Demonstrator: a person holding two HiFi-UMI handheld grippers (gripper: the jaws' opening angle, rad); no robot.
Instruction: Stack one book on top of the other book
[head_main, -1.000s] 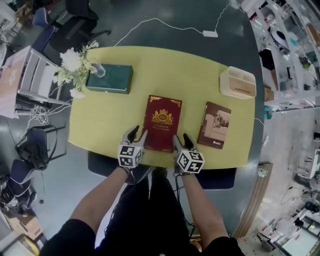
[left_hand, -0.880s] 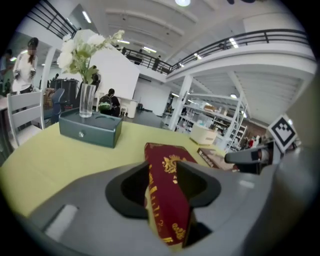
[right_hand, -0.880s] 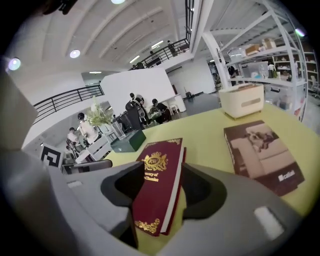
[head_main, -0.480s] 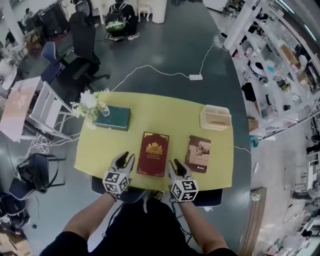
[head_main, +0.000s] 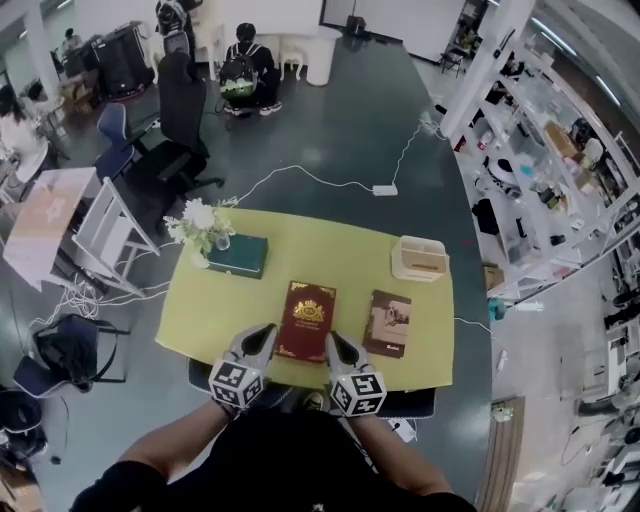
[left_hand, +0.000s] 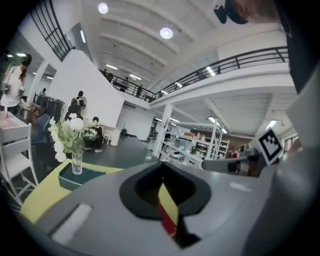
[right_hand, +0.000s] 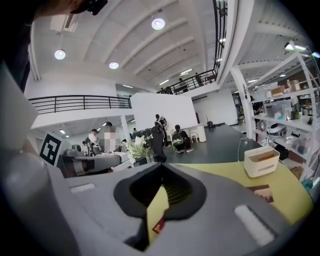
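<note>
From the head view, a yellow worktop (head_main: 300, 250) carries a red book (head_main: 307, 320) lying flat near its front edge, with a brown book (head_main: 388, 323) flat just to its right, the two apart and neither stacked. A green box (head_main: 238, 255) with a vase of white flowers (head_main: 203, 225) sits at the far left, and a white organiser (head_main: 420, 259) at the far right. The left tongs (head_main: 266, 331) show at the red book's near-left corner and the right tongs (head_main: 332, 341) at its near-right corner. In the left gripper view, the left tongs (left_hand: 161, 170) have just closed: the jaws meet with nothing between them, and only a sliver of worktop and red book shows through the slit. In the right gripper view, the right tongs (right_hand: 161, 170) have likewise just closed, jaws together and empty, with the organiser and brown book beyond on the right.
</note>
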